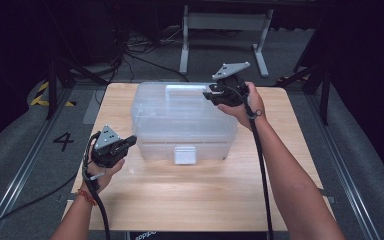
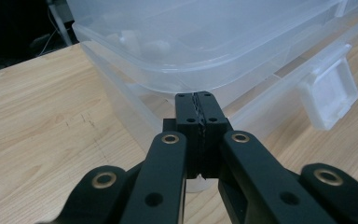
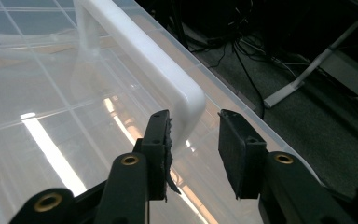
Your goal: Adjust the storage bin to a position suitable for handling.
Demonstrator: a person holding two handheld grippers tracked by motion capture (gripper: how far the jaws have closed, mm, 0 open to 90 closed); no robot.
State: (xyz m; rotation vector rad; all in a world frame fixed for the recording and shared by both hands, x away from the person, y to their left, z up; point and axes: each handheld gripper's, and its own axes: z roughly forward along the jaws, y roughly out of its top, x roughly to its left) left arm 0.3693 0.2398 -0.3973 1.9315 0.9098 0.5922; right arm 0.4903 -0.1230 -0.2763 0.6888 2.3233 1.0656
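A clear plastic storage box (image 1: pixel 180 120) stands on the wooden table (image 1: pixel 190 200), with a white latch (image 1: pixel 185 155) on its front and a white handle (image 1: pixel 185 89) on its lid. My left gripper (image 1: pixel 131 142) is shut with nothing between its jaws. Its tips (image 2: pixel 199 100) sit against the box wall (image 2: pixel 135 112), just under the lid rim at the left front corner; the latch (image 2: pixel 331 95) lies off to the right. My right gripper (image 1: pixel 209 94) hovers over the lid's far right part. It is open (image 3: pixel 193 135), the handle's rounded end (image 3: pixel 186 107) between the pads without being squeezed.
Behind the table a white metal stand (image 1: pixel 185 45) and loose cables (image 1: pixel 140 50) lie on the dark floor. A painted 4 (image 1: pixel 63 141) and yellow-black tape (image 1: pixel 42 95) mark the floor at left. Bare wood stretches in front of the box.
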